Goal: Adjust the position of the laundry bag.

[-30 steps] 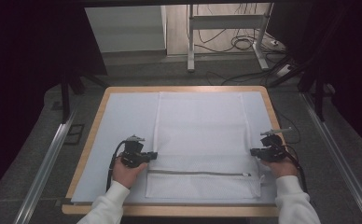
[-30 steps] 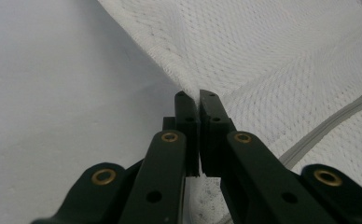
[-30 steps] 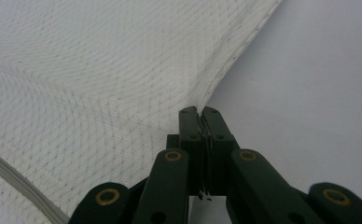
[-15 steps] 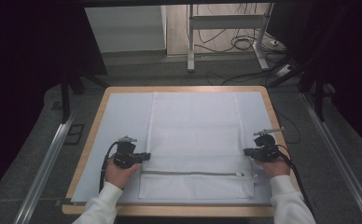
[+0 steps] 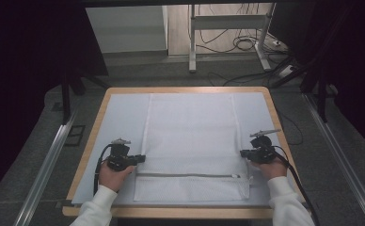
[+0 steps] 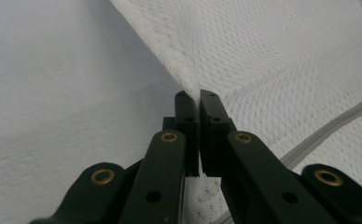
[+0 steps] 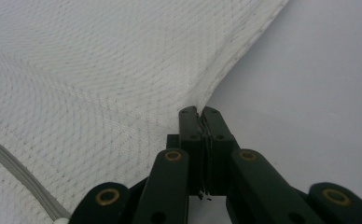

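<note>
High view: a white mesh laundry bag (image 5: 192,141) lies flat on the bench (image 5: 124,110), zipper (image 5: 187,175) near the person. Left tool (image 5: 134,159) and right tool (image 5: 244,153) each pinch a side edge. Judged best: move both evenly, keeping the fabric taut.

Mesh bag's (image 6: 281,56) pinched edge hidden between the left gripper's (image 6: 193,95) jaws

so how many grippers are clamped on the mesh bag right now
2. The left gripper pinches the left side edge of the mesh bag; the right gripper pinches its right side edge, both just above the zipper.
</note>
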A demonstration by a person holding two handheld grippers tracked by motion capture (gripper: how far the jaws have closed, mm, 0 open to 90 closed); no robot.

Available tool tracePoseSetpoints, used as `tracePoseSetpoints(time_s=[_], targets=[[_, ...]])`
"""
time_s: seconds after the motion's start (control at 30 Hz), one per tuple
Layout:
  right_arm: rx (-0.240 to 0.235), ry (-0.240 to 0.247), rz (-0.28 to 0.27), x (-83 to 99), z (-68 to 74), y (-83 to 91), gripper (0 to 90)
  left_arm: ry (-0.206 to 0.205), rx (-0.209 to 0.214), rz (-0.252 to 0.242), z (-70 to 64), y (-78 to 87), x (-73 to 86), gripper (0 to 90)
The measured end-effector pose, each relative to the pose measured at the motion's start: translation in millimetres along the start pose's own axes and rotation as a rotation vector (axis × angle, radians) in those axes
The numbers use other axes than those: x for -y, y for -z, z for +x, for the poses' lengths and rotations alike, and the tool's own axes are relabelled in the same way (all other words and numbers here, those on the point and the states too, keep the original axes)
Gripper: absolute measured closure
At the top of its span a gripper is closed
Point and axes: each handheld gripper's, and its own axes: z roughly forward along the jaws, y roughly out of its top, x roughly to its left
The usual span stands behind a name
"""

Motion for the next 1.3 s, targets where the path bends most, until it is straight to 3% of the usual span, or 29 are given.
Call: tracePoseSetpoints(time_s=[0.77,1.13,1.23,1.3], targets=[[-0.025,0.046,0.005,-6.1,20.7,-14.3,87.1,0.033,-0.033,0.003,22.3,11.4,6.4,88.2],[-0.044,0.062,0.006,-6.0,26.2,-16.8,87.0,0.039,-0.054,0.000,26.7,14.2,9.4,87.4],[-0.046,0.060,0.005,-5.9,25.8,-16.4,85.5,0.023,-0.079,-0.004,25.0,13.4,9.6,83.3],[-0.045,0.064,0.000,-5.2,25.0,-16.1,81.7,-0.016,-0.119,-0.003,22.0,12.6,9.3,73.5]])
